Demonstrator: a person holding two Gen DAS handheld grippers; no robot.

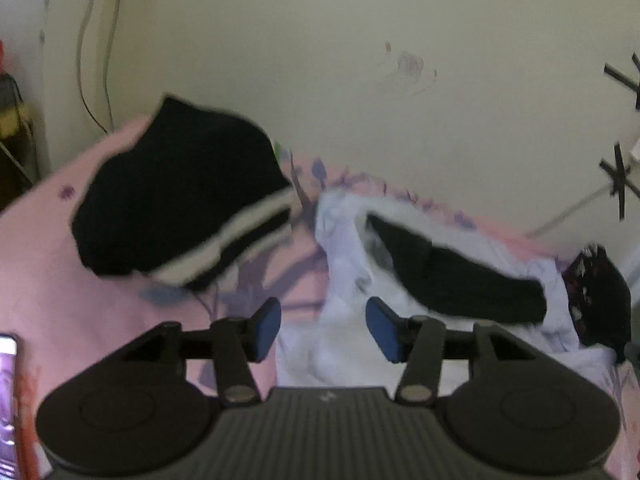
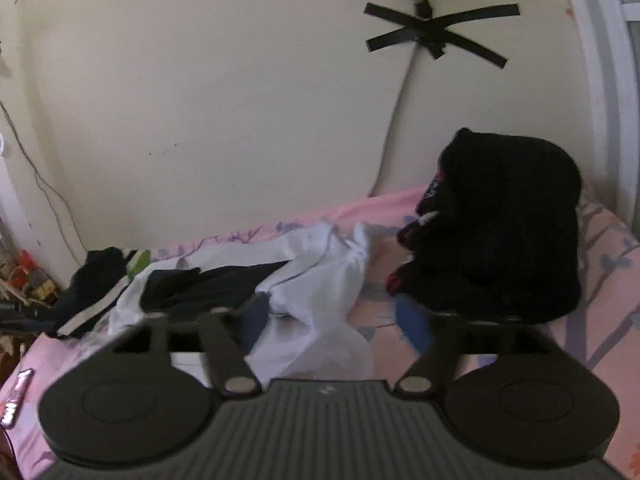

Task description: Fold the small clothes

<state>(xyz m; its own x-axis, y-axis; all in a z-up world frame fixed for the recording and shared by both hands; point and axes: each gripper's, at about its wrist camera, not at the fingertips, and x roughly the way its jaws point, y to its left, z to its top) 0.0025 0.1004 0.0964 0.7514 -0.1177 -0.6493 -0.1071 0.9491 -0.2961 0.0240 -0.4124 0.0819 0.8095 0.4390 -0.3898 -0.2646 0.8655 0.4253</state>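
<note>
Pink floral bedsheet (image 1: 48,264), white garment (image 2: 320,280), black white-striped garment (image 1: 180,196)

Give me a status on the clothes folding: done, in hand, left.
Done: the black garment with white stripes lies folded flat on the pink floral bedsheet. In hand: nothing; the left claw and right claw are both open and empty. Left: the crumpled white garment, the black cloth lying on it, and the dark heap with red print.
</note>
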